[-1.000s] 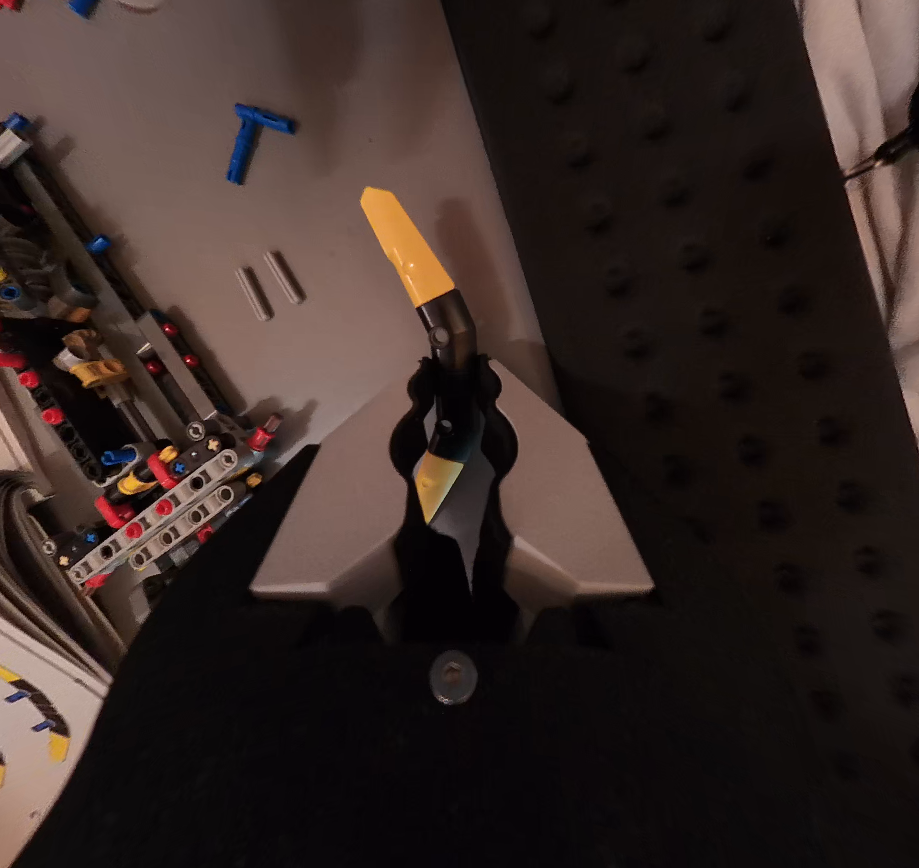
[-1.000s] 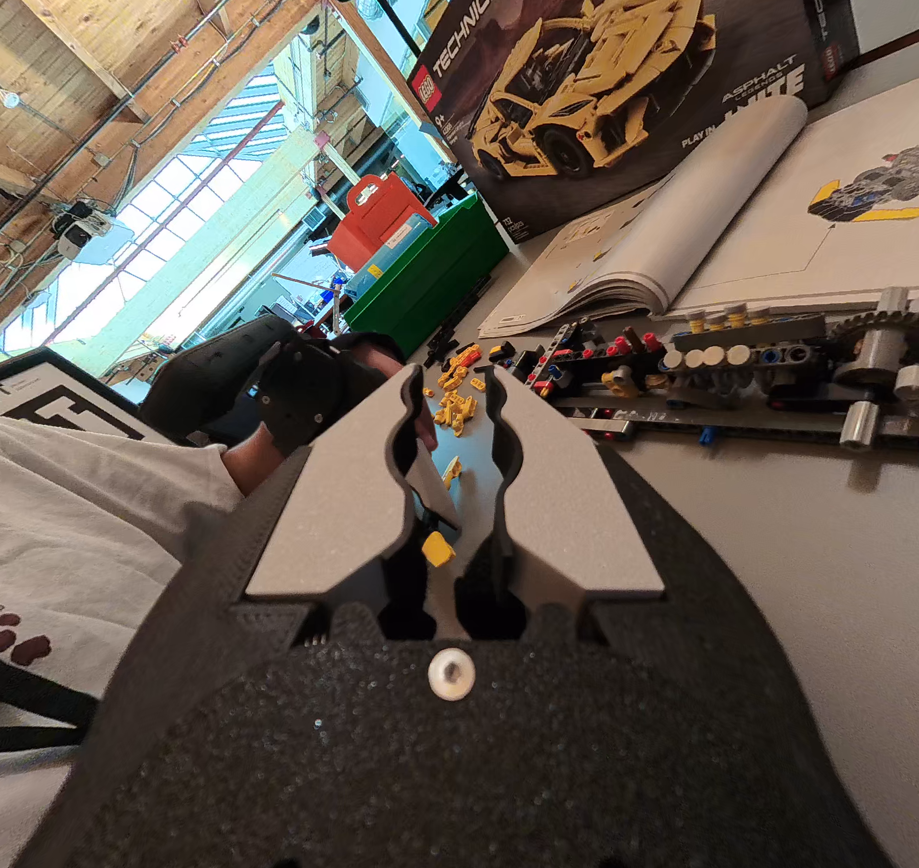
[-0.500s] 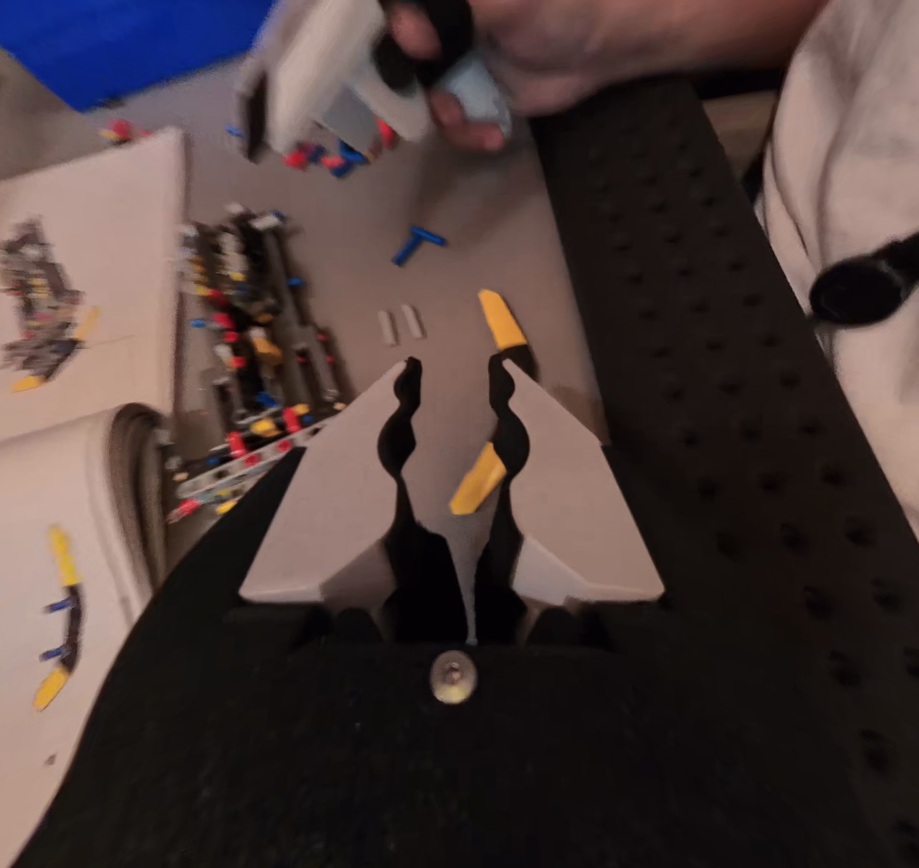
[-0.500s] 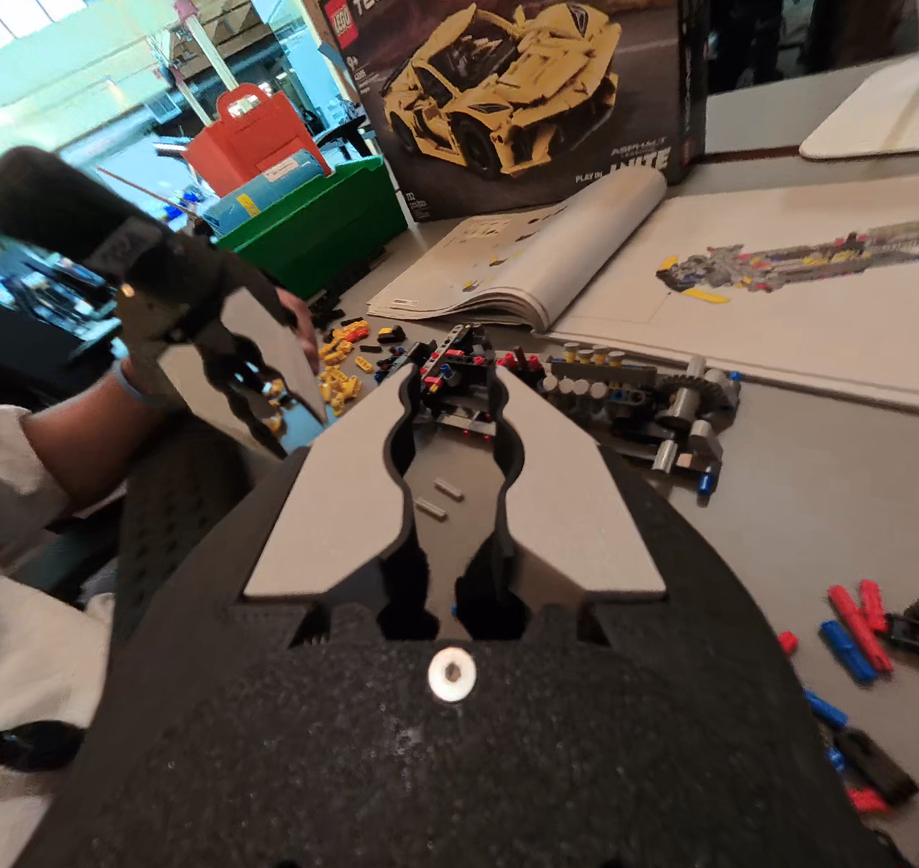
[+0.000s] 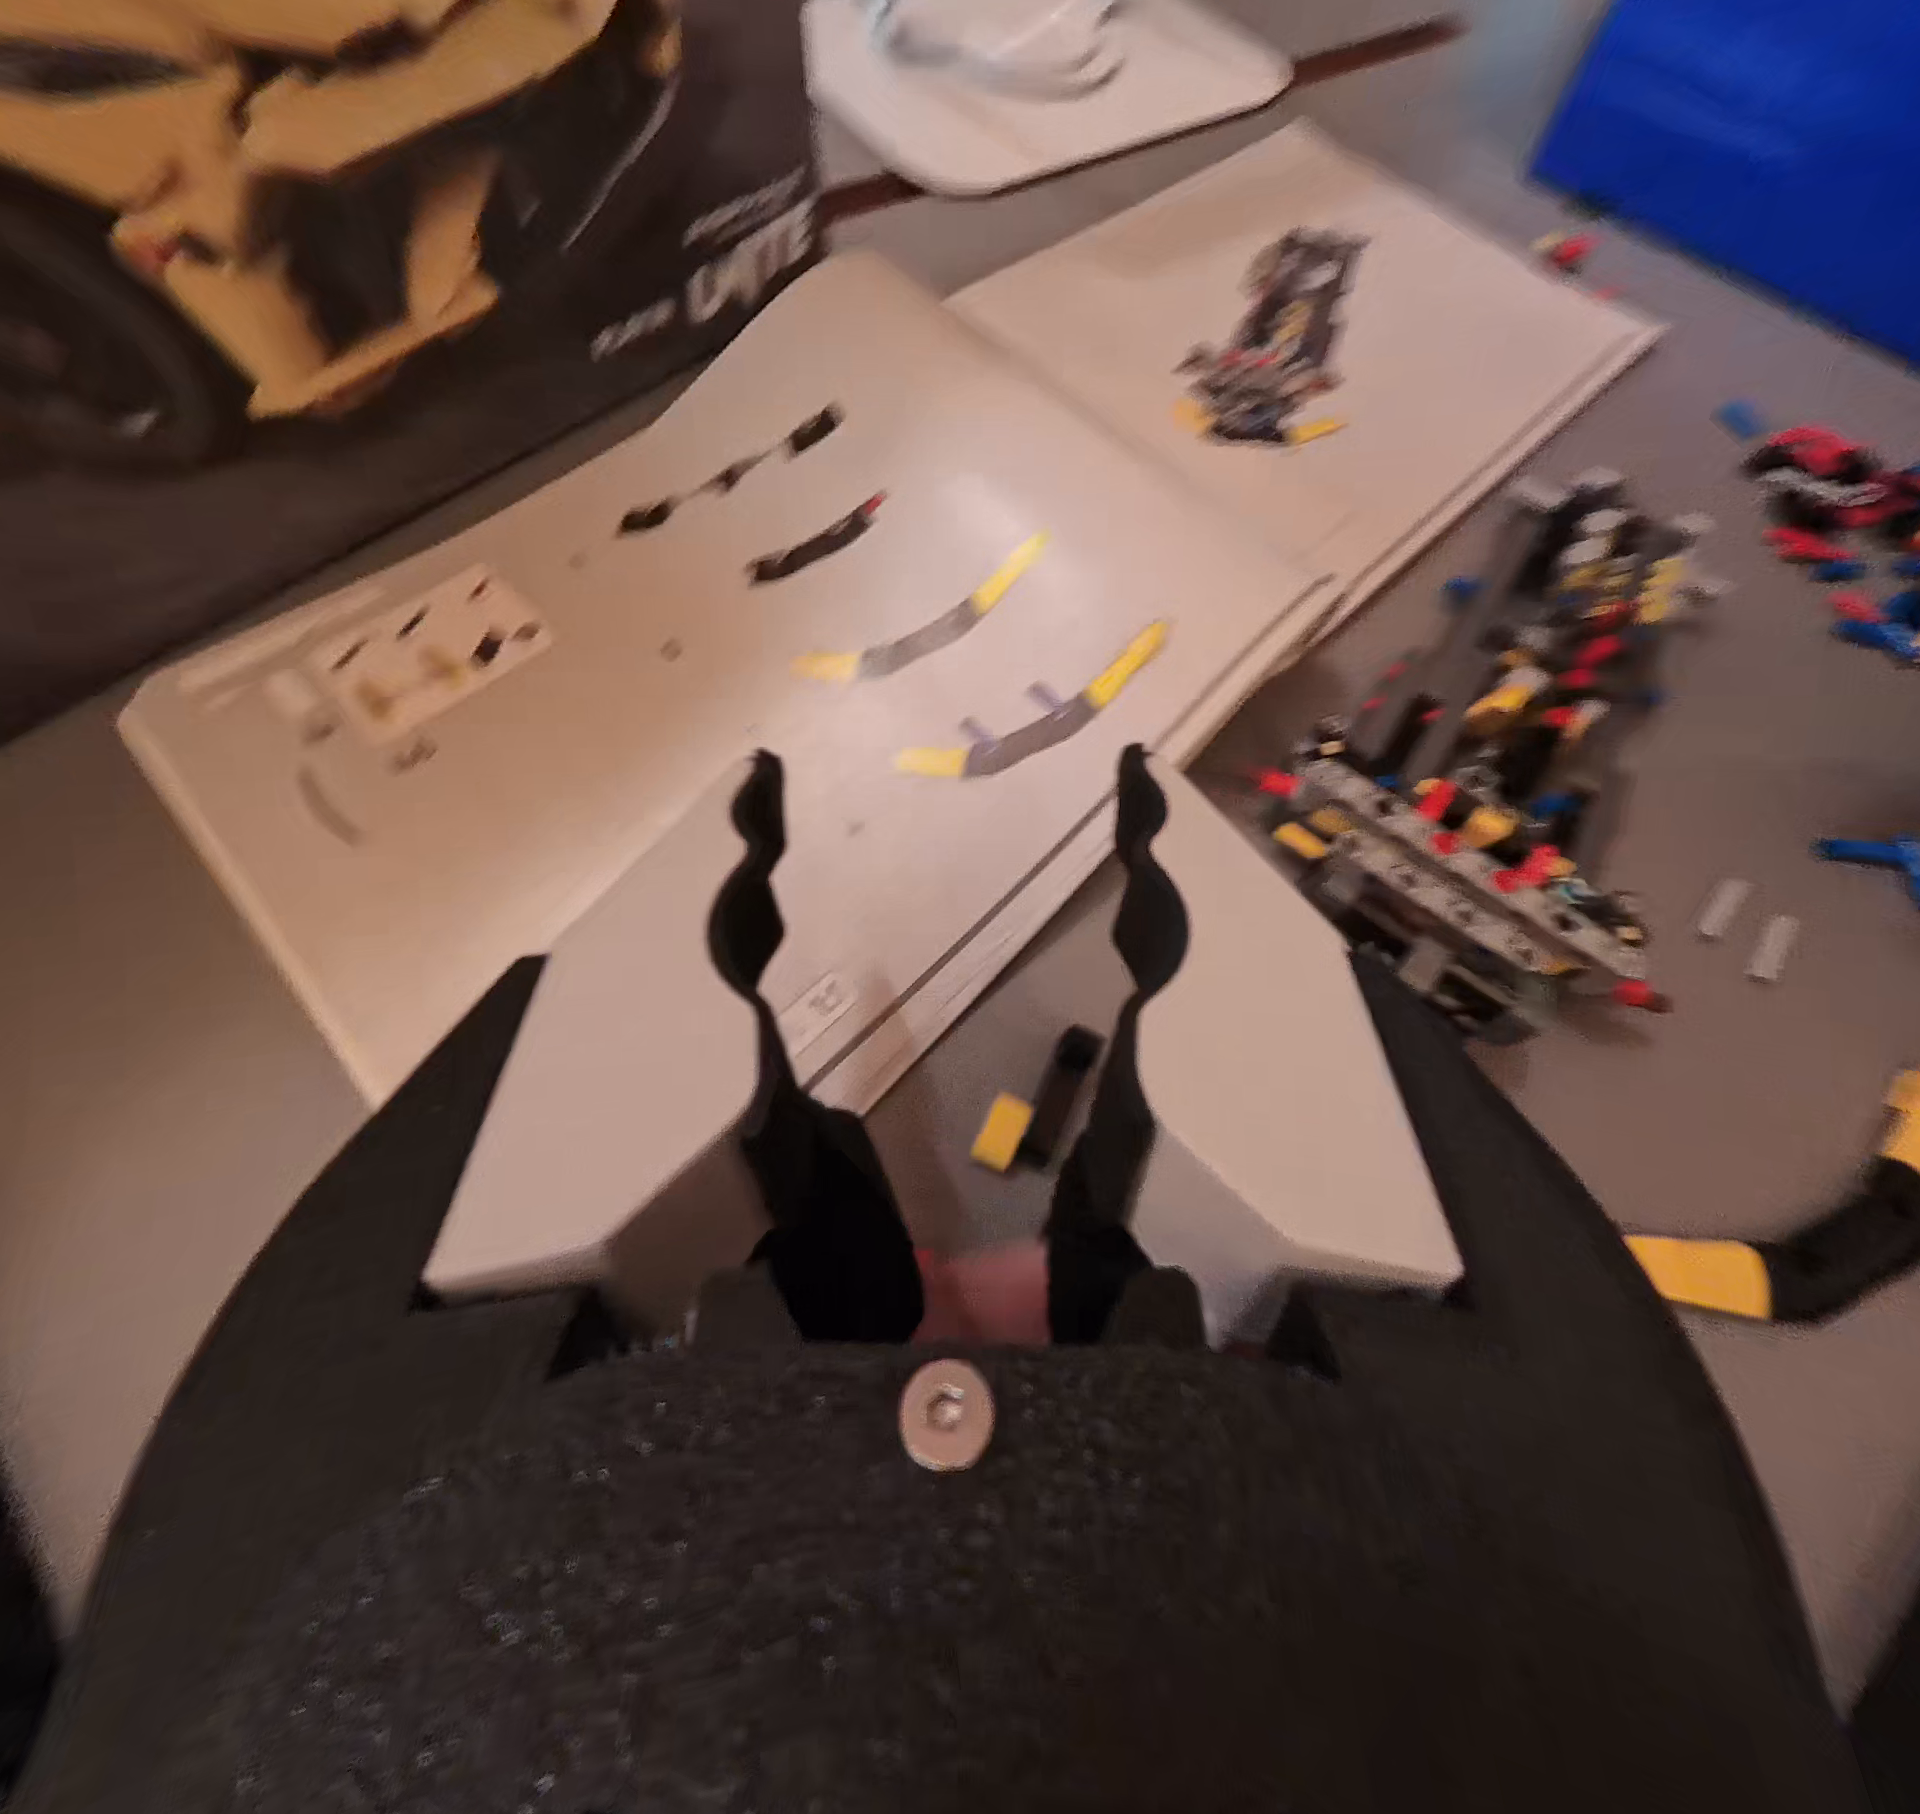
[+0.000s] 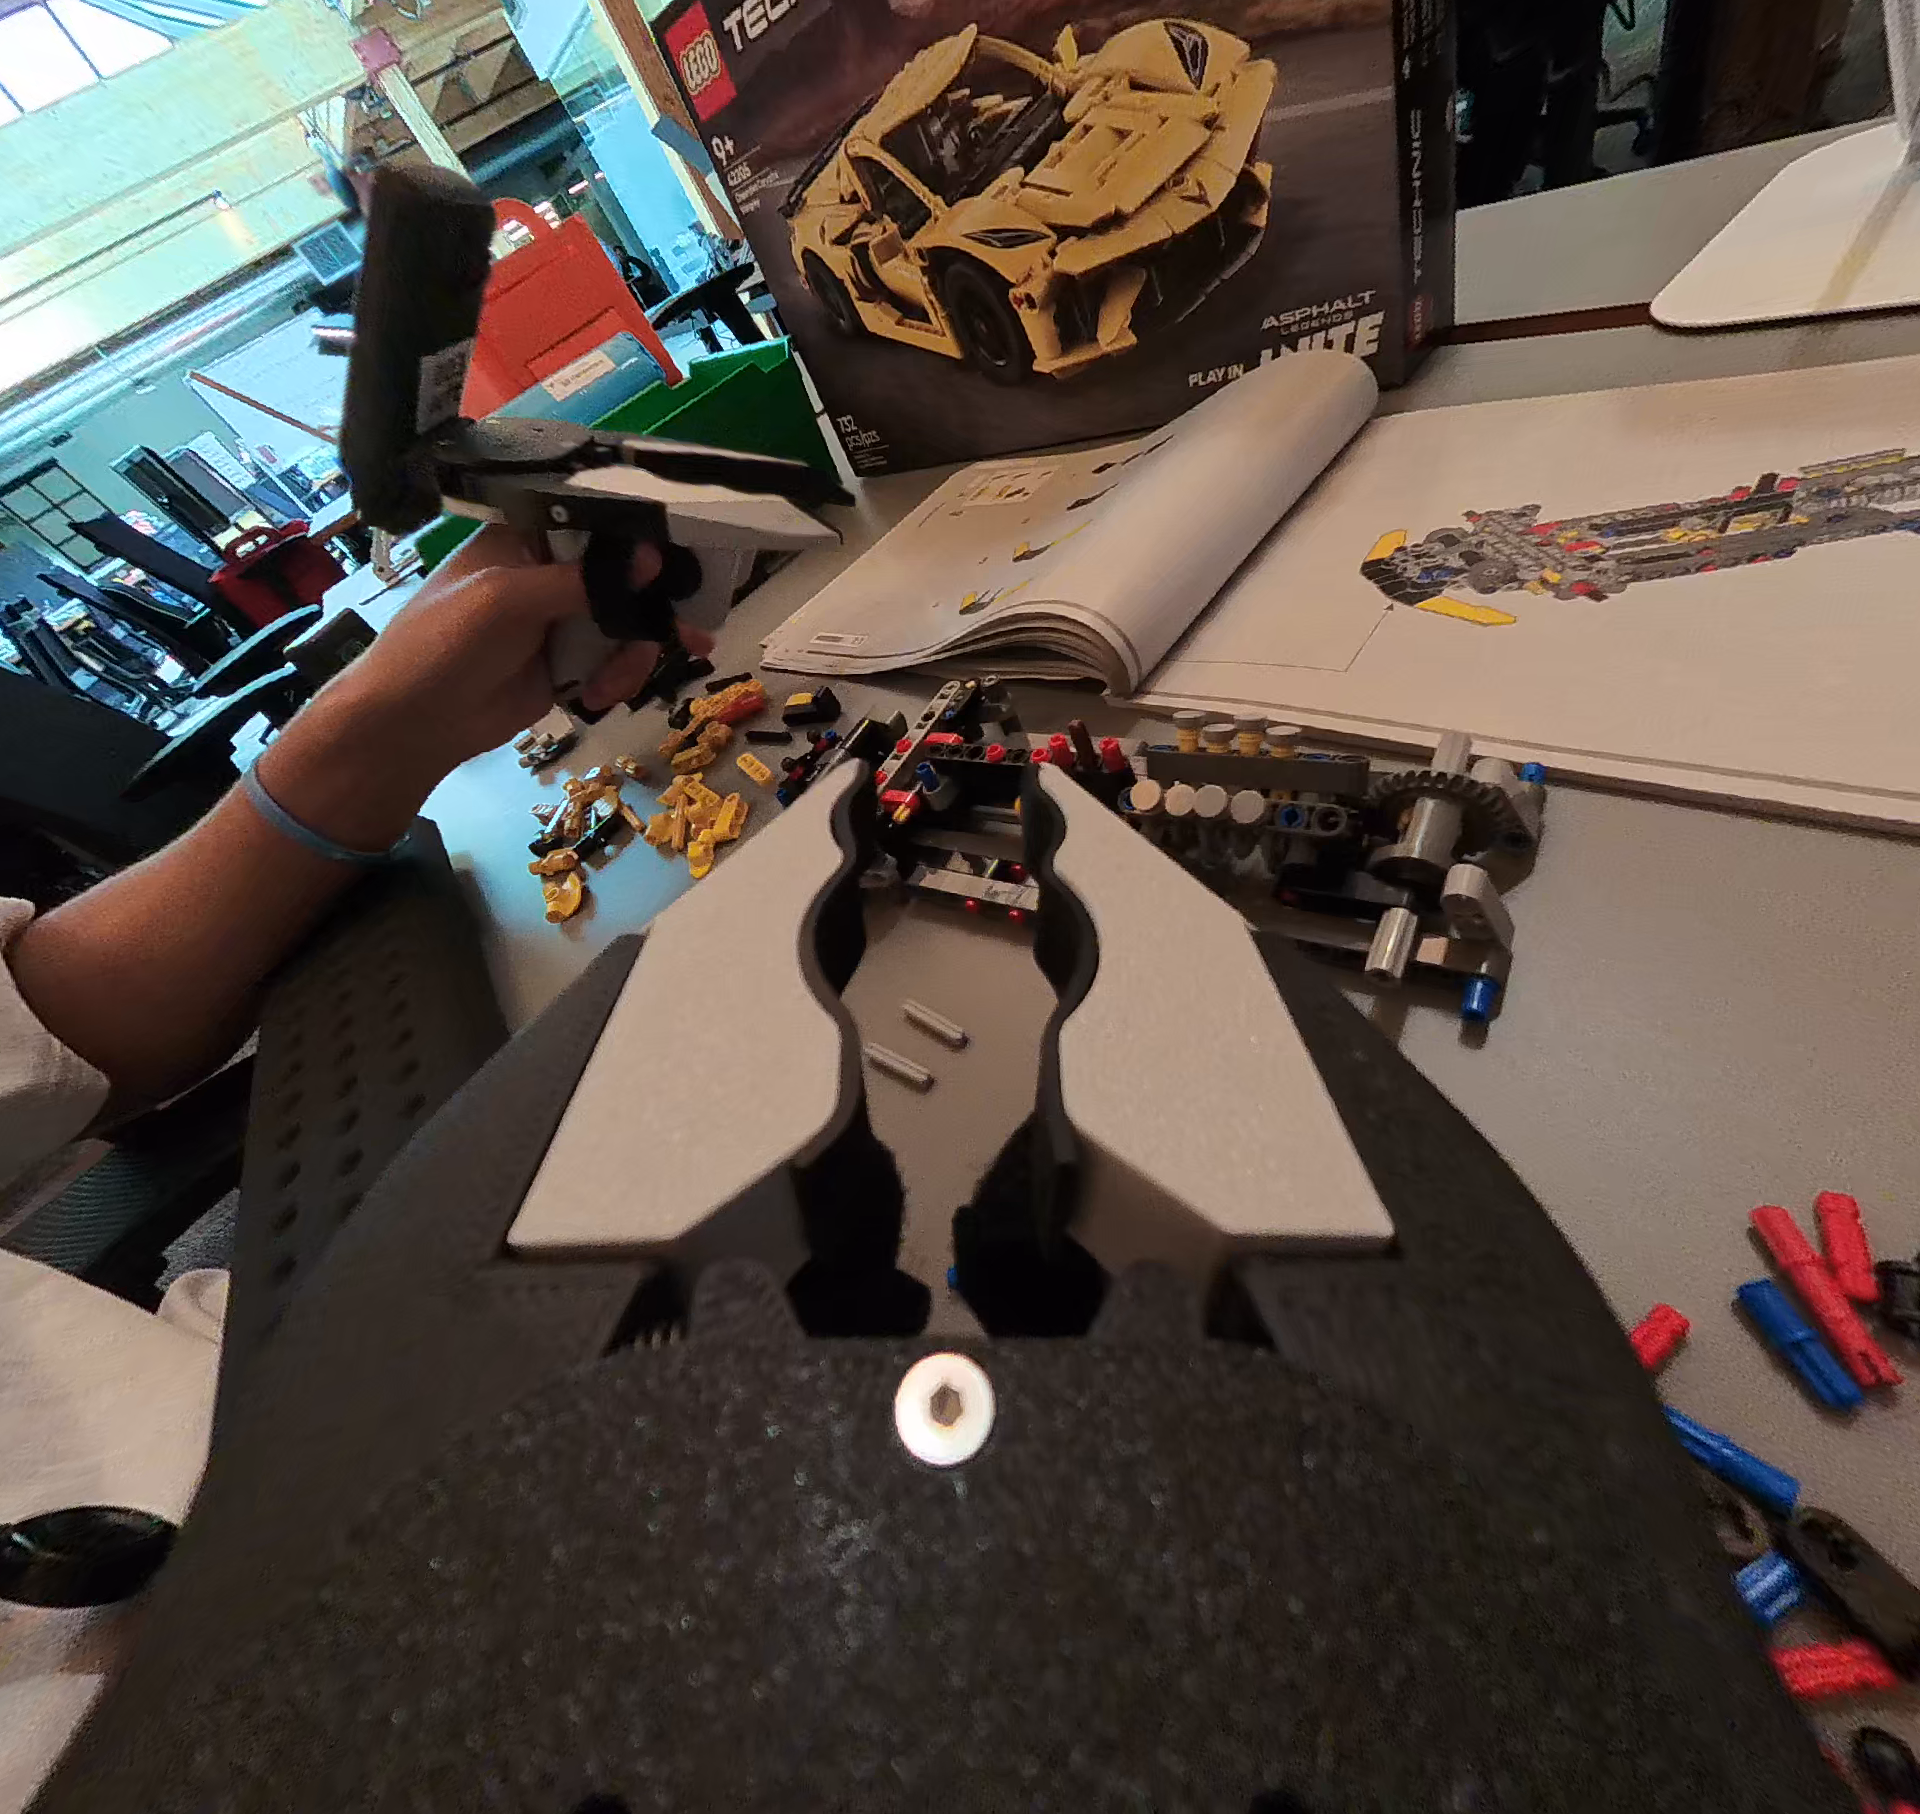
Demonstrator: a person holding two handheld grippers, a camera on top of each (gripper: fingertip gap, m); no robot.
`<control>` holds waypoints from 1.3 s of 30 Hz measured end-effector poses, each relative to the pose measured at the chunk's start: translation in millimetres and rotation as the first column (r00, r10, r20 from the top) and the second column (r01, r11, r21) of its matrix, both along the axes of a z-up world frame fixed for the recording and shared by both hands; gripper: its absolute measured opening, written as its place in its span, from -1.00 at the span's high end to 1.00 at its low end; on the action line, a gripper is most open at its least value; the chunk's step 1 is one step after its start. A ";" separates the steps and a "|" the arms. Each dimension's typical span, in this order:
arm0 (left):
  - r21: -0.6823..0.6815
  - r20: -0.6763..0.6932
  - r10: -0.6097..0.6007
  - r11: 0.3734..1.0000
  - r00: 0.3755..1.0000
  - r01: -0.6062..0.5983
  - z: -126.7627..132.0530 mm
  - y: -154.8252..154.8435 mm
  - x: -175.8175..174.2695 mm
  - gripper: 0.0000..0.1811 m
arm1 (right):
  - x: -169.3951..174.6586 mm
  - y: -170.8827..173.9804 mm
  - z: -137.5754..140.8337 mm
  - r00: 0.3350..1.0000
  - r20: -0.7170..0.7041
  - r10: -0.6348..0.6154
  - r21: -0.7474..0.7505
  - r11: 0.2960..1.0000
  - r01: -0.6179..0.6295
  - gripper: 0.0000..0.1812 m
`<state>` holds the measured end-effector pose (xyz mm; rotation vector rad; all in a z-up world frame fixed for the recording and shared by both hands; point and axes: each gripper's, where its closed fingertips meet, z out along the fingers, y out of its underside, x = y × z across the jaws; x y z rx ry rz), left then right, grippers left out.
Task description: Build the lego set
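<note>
Left wrist view: left tongs (image 5: pixel 948 777) wide apart, empty, above booklet (image 5: pixel 665 684); right tongs (image 6: pixel 943 788) parted, empty.

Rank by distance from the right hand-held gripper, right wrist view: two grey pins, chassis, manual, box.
1. Two grey pins: on the table, framed between the open fingers of the right hand-held gripper.
2. Chassis: just past the fingertips, stretching right.
3. Manual: open behind the chassis.
4. Box: upright at the back.

Grey table (image 6: pixel 1683 1016), open manual (image 6: pixel 1558 621), loose bricks (image 6: pixel 686 808)
</note>
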<state>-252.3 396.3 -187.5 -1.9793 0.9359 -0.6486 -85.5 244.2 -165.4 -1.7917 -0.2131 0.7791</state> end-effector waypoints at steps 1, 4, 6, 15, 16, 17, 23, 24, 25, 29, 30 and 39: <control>-0.025 -0.040 0.037 0.999 0.998 -0.038 -7.6 5.1 -6.5 0.26 | -0.2 0.0 -0.3 1.000 -0.003 0.001 -0.003 1.000 -0.001 0.71; -0.051 -0.078 0.073 0.996 0.994 -0.077 -16.2 11.1 -15.7 0.32 | -2.2 -0.3 -1.9 1.000 -0.006 0.010 -0.012 1.000 -0.010 0.71; -0.028 -0.095 0.080 0.996 0.992 -0.083 -16.2 13.2 -18.2 0.35 | -3.6 -0.5 -3.7 1.000 -0.014 0.020 -0.025 0.999 -0.020 0.71; 0.056 -0.146 0.096 0.994 0.985 -0.089 -15.8 14.9 -21.4 0.41 | -4.6 -0.7 -6.5 0.999 -0.036 0.028 -0.054 0.998 -0.029 0.71; 0.053 -0.148 0.094 0.995 0.985 -0.087 -16.3 14.5 -21.3 0.41 | -4.9 -0.7 -7.1 0.999 -0.034 0.029 -0.057 0.998 -0.031 0.71; 0.050 -0.149 0.089 0.995 0.985 -0.082 -16.8 13.9 -20.7 0.41 | -5.1 -0.7 -7.4 0.999 -0.031 0.028 -0.058 0.998 -0.030 0.71; 0.089 -0.072 -0.127 0.987 0.989 0.133 0.2 -17.4 11.4 0.55 | -19.5 -16.0 -27.7 0.963 0.201 0.182 -0.118 0.980 -0.161 0.81; 0.117 -0.069 -0.158 0.979 0.985 0.166 3.3 -23.5 17.3 0.56 | -22.0 -19.9 -39.3 0.912 0.334 0.241 -0.134 0.969 -0.207 0.78; 0.139 -0.076 -0.189 0.970 0.979 0.198 4.2 -30.0 22.5 0.56 | -20.1 -21.2 -48.9 0.854 0.445 0.271 -0.156 0.962 -0.224 0.74; 0.166 -0.112 -0.262 0.946 0.959 0.278 2.1 -47.6 34.6 0.56 | -27.1 -21.3 -61.5 0.717 0.563 0.410 -0.188 0.909 -0.372 0.73; 0.177 -0.117 -0.270 0.941 0.956 0.288 2.3 -49.4 35.8 0.56 | -34.5 -28.4 -65.0 0.676 0.547 0.494 -0.228 0.865 -0.448 0.73; 0.209 -0.121 -0.222 0.947 0.968 0.243 11.1 -35.4 22.3 0.57 | -44.8 -36.3 -86.5 0.523 0.593 0.612 -0.327 0.777 -0.538 0.96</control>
